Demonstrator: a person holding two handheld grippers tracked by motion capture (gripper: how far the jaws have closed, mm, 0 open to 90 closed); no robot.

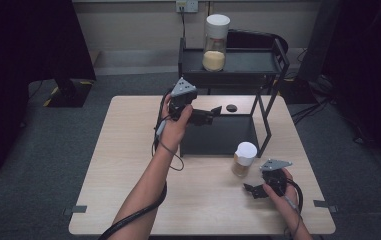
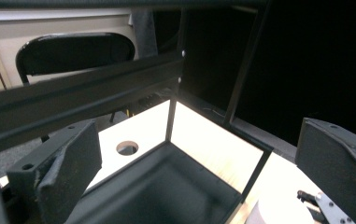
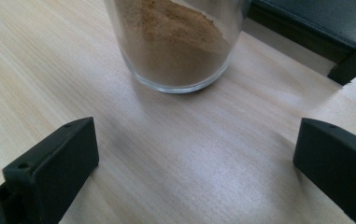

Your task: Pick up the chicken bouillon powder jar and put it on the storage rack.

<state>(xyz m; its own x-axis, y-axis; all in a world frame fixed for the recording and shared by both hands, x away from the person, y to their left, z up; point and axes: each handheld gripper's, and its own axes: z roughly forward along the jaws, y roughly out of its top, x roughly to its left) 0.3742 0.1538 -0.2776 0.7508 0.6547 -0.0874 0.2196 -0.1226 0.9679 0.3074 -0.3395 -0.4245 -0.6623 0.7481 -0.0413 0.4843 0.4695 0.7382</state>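
Observation:
A small glass jar [image 1: 243, 159] of brown powder with a white lid stands on the table beside the black rack's front right corner. In the right gripper view the jar [image 3: 175, 44] is just ahead of the jaws, not between them. My right gripper [image 1: 251, 191] [image 3: 194, 163] is open, low over the table, just in front of the jar. My left gripper [image 1: 213, 114] [image 2: 199, 172] is open and empty, held over the rack's lower tray [image 1: 218, 137] [image 2: 166, 191]. A taller white-lidded jar [image 1: 215, 42] of pale grains stands on the rack's upper shelf [image 1: 248, 62].
A small dark round disc [image 1: 231, 107] [image 2: 127, 148] lies on the table behind the lower tray. The rack's thin uprights [image 1: 272, 115] frame the tray. The wooden table [image 1: 128, 165] has free room at left and front. A black chair [image 2: 73, 49] stands behind.

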